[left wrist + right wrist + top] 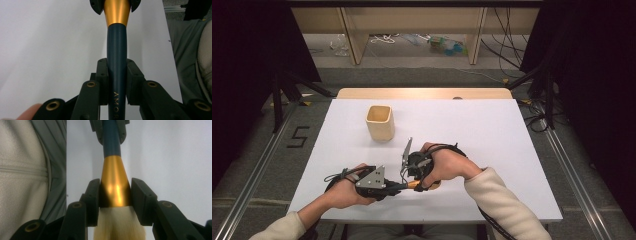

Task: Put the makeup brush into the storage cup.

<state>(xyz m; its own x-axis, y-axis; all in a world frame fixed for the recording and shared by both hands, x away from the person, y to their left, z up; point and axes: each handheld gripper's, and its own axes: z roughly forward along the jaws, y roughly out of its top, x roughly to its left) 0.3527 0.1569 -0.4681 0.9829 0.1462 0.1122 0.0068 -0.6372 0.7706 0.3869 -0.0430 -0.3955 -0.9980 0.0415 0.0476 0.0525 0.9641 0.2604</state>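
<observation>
We see a makeup brush [117,55] held between both grippers, low over the white table [492,130], near the front edge, approx. centre. It lies roughly level, handle toward the person's left, bristles toward the right.

Left gripper [117,80]: jaws clenched on the dark blue handle, pads pressing it from both sides, just above the pale lettering on the shaft. In the left gripper view the handle runs up away from the camera to the gold ferrule, where the other gripper's jaw tips sit.

Right gripper [115,195]: jaws clamped on the gold ferrule [115,182], right where the cream bristles [120,225] begin. Bristles spread out below the pads, toward the camera. Beyond the ferrule the blue handle goes on into the left gripper's jaws at the top of that view.

In the high view the left gripper [394,189] and right gripper [419,184] meet tip to tip w/ a bit of orange-gold showing between them. A wooden cup [379,122] stands upright farther back on the table, well apart from both hands, left of centre. A cream sleeve and grey garment show at the left in the right gripper view.
</observation>
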